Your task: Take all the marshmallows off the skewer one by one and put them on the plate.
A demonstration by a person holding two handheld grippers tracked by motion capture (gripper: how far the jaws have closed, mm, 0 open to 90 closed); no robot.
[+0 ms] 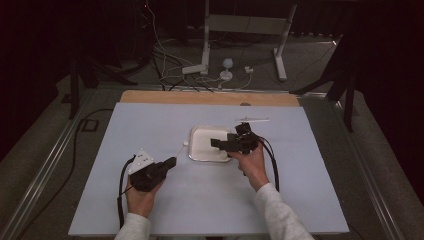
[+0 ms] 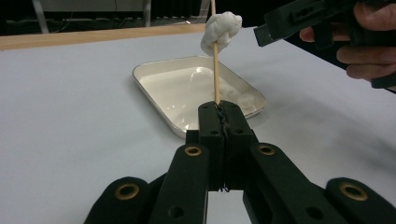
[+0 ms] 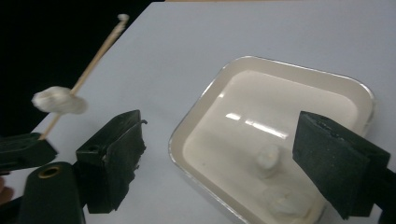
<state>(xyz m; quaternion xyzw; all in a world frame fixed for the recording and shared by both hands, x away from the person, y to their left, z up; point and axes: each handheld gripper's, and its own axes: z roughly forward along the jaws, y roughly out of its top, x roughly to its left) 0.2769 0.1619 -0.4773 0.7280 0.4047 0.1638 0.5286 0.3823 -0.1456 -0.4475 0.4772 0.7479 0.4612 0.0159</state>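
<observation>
On the pale table [image 1: 150, 210] sits a white tray [image 1: 200, 136] holding two marshmallows [image 3: 275, 182]. Over it the right gripper [image 1: 224, 143] hangs spread and empty. Beside the tray, the left gripper [image 2: 219, 109] pinches a skewer [image 2: 216, 74] with one marshmallow [image 2: 222, 29] threaded on.

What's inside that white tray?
Two small white lumps, like marshmallows, lie in one corner of the tray; the rest of its floor is bare and glossy. In the right gripper view, the right gripper jaw covers part of that corner.
</observation>
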